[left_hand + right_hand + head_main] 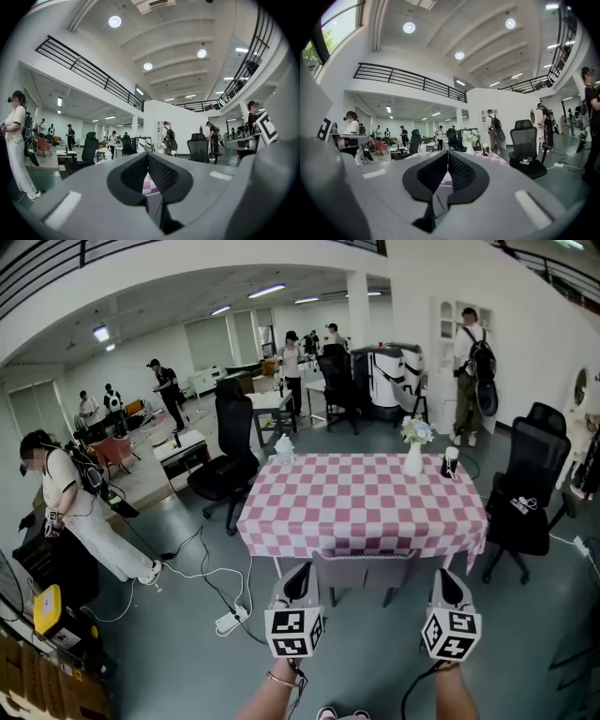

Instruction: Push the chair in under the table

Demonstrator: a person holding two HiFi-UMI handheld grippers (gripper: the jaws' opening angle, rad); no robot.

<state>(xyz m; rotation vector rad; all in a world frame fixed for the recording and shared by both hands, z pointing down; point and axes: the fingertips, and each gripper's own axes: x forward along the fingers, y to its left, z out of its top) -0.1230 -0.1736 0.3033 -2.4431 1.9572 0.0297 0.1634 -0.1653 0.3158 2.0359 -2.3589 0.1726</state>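
A table [361,498] with a pink-and-white checked cloth stands in the middle of the head view. A grey chair [366,570] sits at its near side, its seat under the cloth and its backrest showing below the hem. My left gripper [302,570] is shut and empty, just off the backrest's left end. To the right of the backrest, my right gripper [444,574] is also shut and holds nothing. Contact with the chair cannot be told. In both gripper views the jaw tips [147,155] [448,153] meet, with a sliver of checked cloth [151,185] beyond.
On the table stand a white vase of flowers [414,451], a dark cup [450,462] and a white tissue pack [284,451]. Black office chairs flank the table at left [230,460] and right [530,493]. A power strip and cables [228,620] lie on the floor at left. Several people stand around.
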